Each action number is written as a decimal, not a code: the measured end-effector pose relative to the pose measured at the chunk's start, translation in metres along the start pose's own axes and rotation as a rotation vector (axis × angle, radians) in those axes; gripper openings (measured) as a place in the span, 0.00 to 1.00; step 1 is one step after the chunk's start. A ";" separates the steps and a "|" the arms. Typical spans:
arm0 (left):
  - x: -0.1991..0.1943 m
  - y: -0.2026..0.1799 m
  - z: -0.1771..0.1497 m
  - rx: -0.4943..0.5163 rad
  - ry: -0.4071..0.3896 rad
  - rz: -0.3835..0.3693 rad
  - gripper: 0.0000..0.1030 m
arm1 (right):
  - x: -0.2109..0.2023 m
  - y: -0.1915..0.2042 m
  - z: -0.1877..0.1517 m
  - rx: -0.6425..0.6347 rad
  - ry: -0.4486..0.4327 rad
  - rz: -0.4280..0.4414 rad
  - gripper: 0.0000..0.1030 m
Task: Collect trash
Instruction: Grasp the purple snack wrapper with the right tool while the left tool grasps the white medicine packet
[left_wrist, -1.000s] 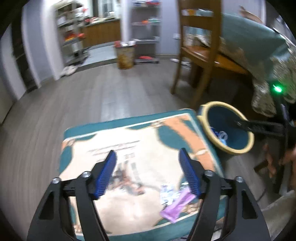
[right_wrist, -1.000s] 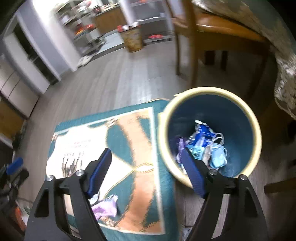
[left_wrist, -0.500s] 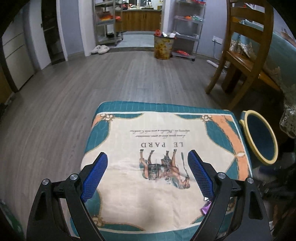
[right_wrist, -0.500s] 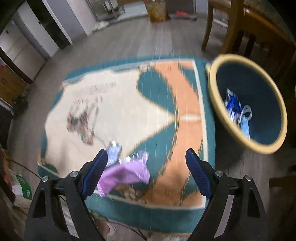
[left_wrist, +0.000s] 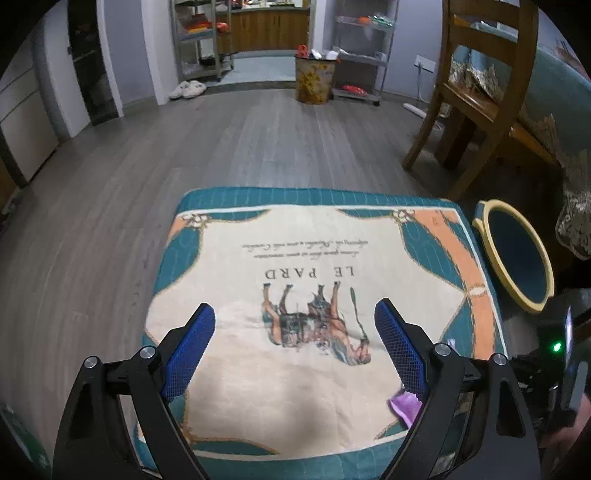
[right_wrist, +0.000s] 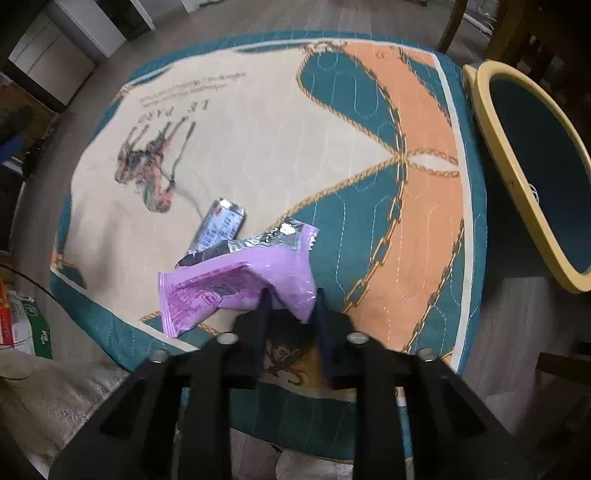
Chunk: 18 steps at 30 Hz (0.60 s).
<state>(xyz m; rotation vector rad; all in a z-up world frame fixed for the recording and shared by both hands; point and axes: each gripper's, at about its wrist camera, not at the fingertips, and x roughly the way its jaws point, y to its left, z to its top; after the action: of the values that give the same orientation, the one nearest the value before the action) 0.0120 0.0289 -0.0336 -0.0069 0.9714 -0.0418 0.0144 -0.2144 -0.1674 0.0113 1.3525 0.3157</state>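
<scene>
Hovering over the left part of the cloth-covered counter (left_wrist: 295, 240): left gripper (left_wrist: 293, 306), jaws spread wide, nothing between them. Best left idle and held clear of the other hand's path to the bin.

Further right, lying flat on the cream cloth beside the printed horse: silver wrapper (right_wrist: 221, 225), loose, just touching the purple wrapper's foil end. Worth watching during the lift, since it could probably get dragged along or flicked off the edge.

Next to it, near the front edge of the counter: purple wrapper (right_wrist: 236, 280), crumpled, one corner raised. Right gripper (right_wrist: 292, 293) pointing steeply down at that corner, jaws closing with the thin film caught between the pads. Only a small bite of plastic, by the look of it, so finish the squeeze fully before pulling. Lift straight up and slowly, checking that the wrapper comes away alone and does not slip out. Avoid pressing the tips into the quilted cloth, which could bunch and get pinched too.

At far right, beside the counter: yellow-rimmed bin (right_wrist: 491, 122), mouth open. Carry the wrapper over the rim, well past the lip, before letting go.
</scene>
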 end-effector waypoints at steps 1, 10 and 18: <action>0.001 -0.003 -0.001 0.011 0.004 0.001 0.86 | -0.005 0.001 0.001 -0.012 -0.014 0.008 0.15; 0.015 -0.031 -0.009 0.109 0.037 0.000 0.86 | -0.054 -0.010 0.012 0.026 -0.161 0.051 0.15; 0.027 -0.045 -0.013 0.131 0.066 -0.015 0.86 | -0.064 -0.033 0.022 0.098 -0.197 0.043 0.15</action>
<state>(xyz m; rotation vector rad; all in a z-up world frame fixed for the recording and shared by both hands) 0.0152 -0.0170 -0.0625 0.1083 1.0328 -0.1199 0.0308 -0.2565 -0.1075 0.1498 1.1726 0.2771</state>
